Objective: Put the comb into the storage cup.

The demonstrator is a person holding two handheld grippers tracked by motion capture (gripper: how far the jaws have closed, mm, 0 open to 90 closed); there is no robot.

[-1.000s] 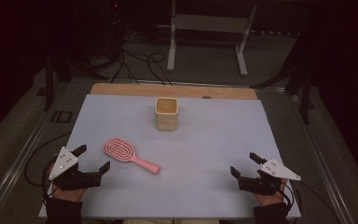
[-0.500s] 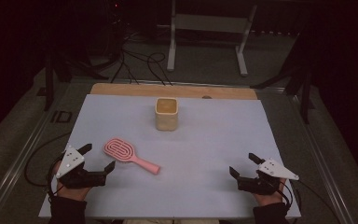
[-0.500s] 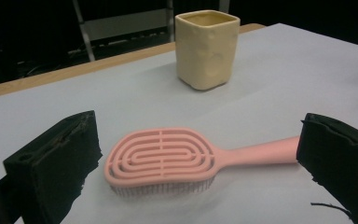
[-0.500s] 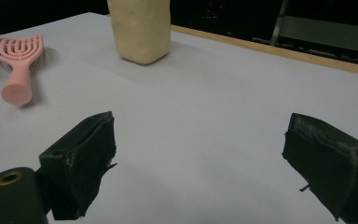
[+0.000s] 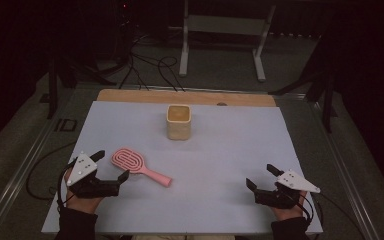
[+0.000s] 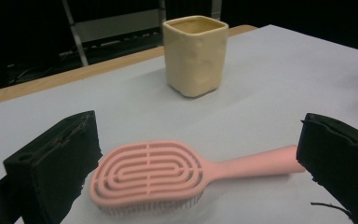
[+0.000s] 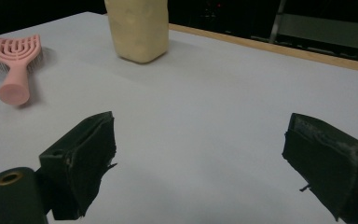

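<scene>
A pink hairbrush [image 5: 137,165] lies flat on the white table [image 5: 220,150], head to the left and handle pointing right. My left gripper [image 5: 111,165] stands open just left of the brush head; in the left gripper view its jaws flank the pink hairbrush [image 6: 168,175] without touching it. A cream square cup [image 5: 179,121] stands upright at the table's middle back, and the cream square cup [image 6: 196,53] rises beyond the brush. My right gripper [image 5: 261,177] rests open near the front right, nothing between its jaws. Its view shows the pink hairbrush [image 7: 16,65] far left and the cream square cup [image 7: 137,28].
A wooden strip [image 5: 185,96] runs along the table's far edge. Cables [image 5: 145,67] and a metal stand [image 5: 225,40] lie on the dark floor behind. Bare white tabletop spreads between the two grippers.
My left gripper has moved right and forward toward the brush head, so its jaws now sit beside the brush. The right gripper has barely shifted.
</scene>
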